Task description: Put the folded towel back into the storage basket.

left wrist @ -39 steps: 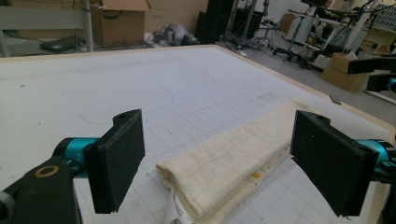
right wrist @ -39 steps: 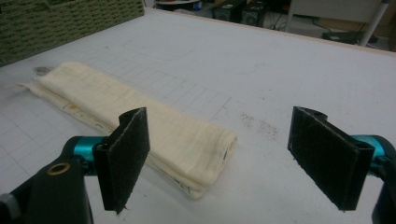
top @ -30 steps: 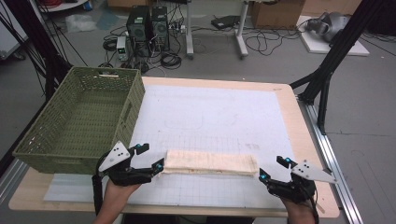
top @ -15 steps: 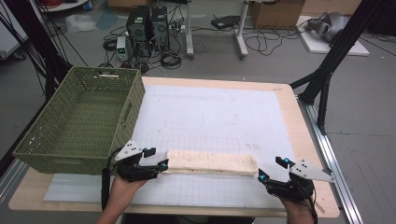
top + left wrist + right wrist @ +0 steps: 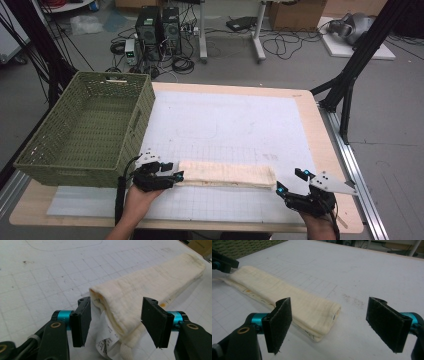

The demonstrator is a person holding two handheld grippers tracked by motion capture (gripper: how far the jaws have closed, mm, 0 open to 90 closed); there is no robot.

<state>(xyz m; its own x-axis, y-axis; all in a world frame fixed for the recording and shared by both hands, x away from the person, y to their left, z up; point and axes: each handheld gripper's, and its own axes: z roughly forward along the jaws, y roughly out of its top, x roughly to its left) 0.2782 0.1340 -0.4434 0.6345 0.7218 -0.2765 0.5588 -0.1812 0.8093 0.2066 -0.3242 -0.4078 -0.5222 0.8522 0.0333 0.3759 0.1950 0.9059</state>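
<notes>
A cream folded towel [image 5: 227,174] lies as a long strip across the near part of the white gridded mat [image 5: 225,120]. My left gripper [image 5: 172,176] is at its left end. In the left gripper view the jaws straddle that end of the towel [image 5: 150,285], where a white label hangs out. The left gripper [image 5: 115,317] has just been closing, and its pads stand close beside the cloth without visibly squeezing it. My right gripper [image 5: 290,181] sits just off the towel's right end, open wide [image 5: 333,323]. The end of the towel [image 5: 274,290] lies ahead of its left pad.
A green woven basket [image 5: 80,130] stands on the table's left side, close to the left hand. The wooden table edge [image 5: 330,150] runs along the right. Computers, cables and black frame legs are on the floor beyond the table.
The left gripper has moved right and down onto the towel's left end, and its jaws have narrowed around it. The right gripper has stayed where it was.
</notes>
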